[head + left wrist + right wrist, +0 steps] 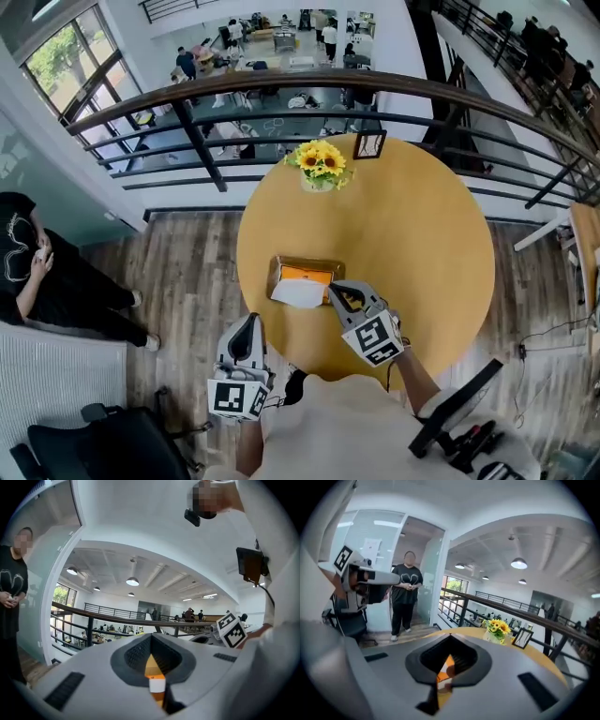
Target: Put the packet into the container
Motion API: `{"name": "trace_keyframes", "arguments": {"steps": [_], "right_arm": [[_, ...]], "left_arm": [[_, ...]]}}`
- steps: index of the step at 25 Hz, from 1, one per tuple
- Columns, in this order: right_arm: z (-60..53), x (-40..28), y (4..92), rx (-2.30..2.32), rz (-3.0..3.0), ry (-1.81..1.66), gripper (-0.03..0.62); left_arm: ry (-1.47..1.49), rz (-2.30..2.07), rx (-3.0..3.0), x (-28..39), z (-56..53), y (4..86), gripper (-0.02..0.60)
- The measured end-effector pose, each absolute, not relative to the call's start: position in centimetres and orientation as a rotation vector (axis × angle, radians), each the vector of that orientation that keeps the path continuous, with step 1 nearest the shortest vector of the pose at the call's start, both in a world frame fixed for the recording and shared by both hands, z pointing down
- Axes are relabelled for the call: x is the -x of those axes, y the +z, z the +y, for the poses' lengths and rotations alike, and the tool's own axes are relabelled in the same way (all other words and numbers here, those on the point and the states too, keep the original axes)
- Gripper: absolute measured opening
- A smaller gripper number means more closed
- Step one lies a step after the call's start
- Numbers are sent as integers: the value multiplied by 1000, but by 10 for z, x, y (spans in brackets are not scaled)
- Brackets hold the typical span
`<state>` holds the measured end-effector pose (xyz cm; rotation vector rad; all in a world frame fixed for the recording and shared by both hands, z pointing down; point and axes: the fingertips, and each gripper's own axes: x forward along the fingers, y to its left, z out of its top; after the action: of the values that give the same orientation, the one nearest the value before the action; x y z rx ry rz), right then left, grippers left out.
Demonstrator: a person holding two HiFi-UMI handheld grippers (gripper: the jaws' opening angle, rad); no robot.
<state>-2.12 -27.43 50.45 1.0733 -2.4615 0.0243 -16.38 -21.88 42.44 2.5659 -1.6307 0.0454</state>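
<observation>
- Two hand-held grippers hover at the near edge of a round yellow wooden counter (pixel 403 234), where a shallow brown box-shaped container with an orange inside (pixel 309 262) sits toward the person's side.
- One flat white packet (pixel 300 293) lies at the container's near rim, partly over the orange inside. From the head view it is hard to tell whether it sits fully within the walls or overhangs the near edge.
- Right gripper (pixel 337 296): its jaws are pressed together with nothing between them, as its own view shows. It hangs just beside the packet's right edge, and the packet looks free of it.
- Left gripper (pixel 249 328): its jaws are likewise pressed together on nothing. It is held off the counter's near edge, apart from both container and packet.
- Judged from how things lie, the placing looks mostly done, since the packet rests at the container and no gripper holds it.
- What may be left is a nudge to seat the packet wholly inside, if it does overhang.
- A small vase of yellow sunflowers (pixel 320 161) and a small dark picture frame (pixel 369 143) stand at the far edge, well apart from the work.
</observation>
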Motion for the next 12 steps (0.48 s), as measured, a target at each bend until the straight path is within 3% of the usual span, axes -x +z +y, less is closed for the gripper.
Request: {"name": "trace_keyframes", "arguments": {"steps": [12], "right_arm": [[-266, -30, 465, -1381, -2678, 324, 5]], "left_arm": [[84, -1588, -2733, 119, -223, 397, 5]]}}
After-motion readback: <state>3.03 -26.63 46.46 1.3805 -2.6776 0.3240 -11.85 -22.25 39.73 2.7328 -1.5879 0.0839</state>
